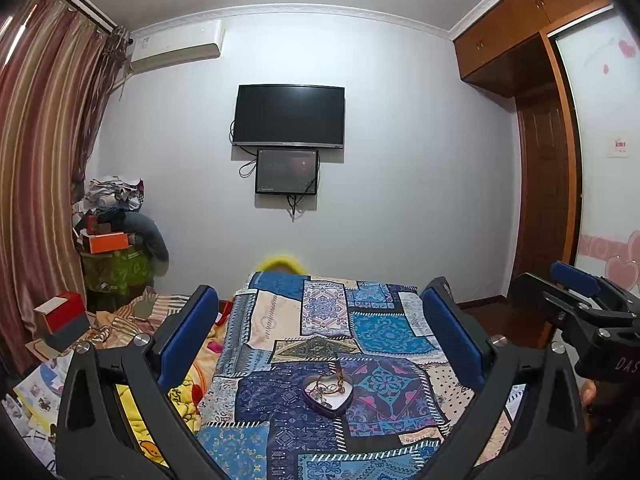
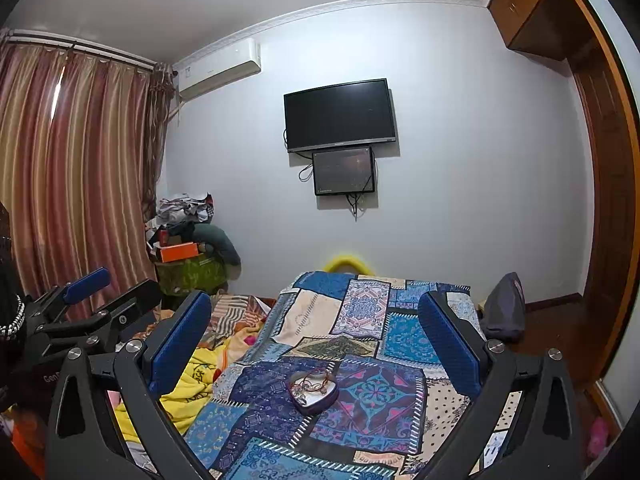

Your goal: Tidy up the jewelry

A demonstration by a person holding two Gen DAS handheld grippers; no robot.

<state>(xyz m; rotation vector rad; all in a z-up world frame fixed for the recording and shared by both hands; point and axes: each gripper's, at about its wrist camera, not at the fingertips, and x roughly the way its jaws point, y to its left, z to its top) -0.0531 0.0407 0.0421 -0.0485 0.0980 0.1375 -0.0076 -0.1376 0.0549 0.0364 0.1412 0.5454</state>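
Both grippers hover side by side above the patchwork blanket (image 1: 280, 320), aimed down the bed. Left gripper (image 1: 316, 328): fingers spread wide, nothing between them. Right gripper (image 2: 316, 334): likewise released and empty. Heart-shaped tin (image 1: 327, 394) lies ahead, centred between each pair of fingers, tangled jewelry (image 1: 330, 387) inside. Likely lined up for a reach.

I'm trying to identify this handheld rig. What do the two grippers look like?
Both match: the left gripper and right gripper have black angular frames with cut-out slots, silver round bolts, and flat fingers faced with ribbed blue pads. Pale lettering marks each body, only partly legible. No cables visible.
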